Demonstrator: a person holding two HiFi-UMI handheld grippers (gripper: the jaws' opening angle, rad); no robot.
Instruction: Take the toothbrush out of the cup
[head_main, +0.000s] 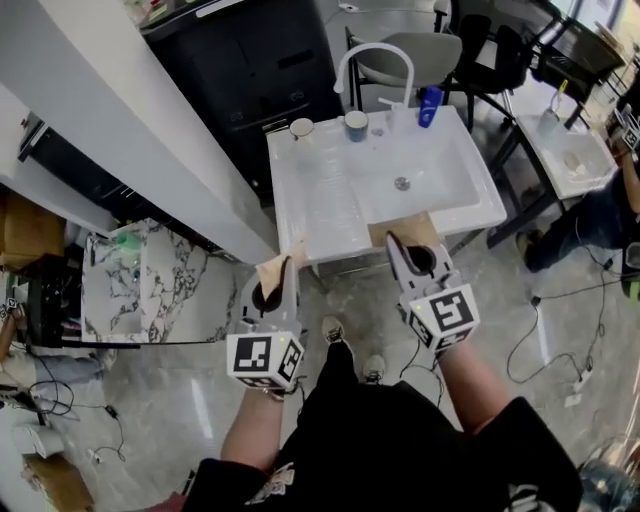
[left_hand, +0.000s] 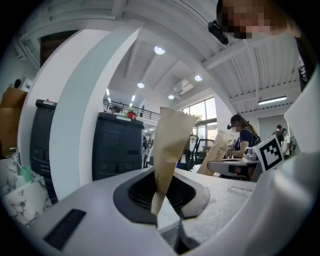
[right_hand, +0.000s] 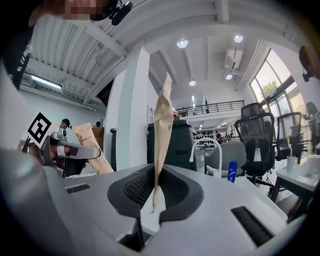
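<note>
Head view is showing a person standing at a white sink counter (head_main: 318, 215), which is lying just ahead of both grippers, with a black cabinet (head_main: 250, 70) rising beyond it on the left gripper's side. The left gripper (head_main: 276, 292) is hanging short of the counter's near left corner. The left gripper view is showing its jaws pressed together on a brown paper packet (left_hand: 167, 150), which is sticking up and forward from between them. The right gripper (head_main: 414, 262) is hovering beside it, well apart from it, over the counter's near edge in front of the basin. Its jaws are likewise pinching a second brown packet (right_hand: 162, 130), seen edge-on in the right gripper view and pointing away from the person. A curved white faucet (head_main: 375, 65) is arching over the back of the basin, straight ahead of the right gripper and well apart from it. The cup (head_main: 356, 125) is standing on the back rim just left of the faucet base, ahead of and between the two grippers, far from both. At this size I cannot tell whether the toothbrush is standing in it. A smaller white cup (head_main: 301, 127) is sitting further toward the left gripper's side, and a blue bottle (head_main: 430, 105) is standing on the far side of the faucet.
</note>
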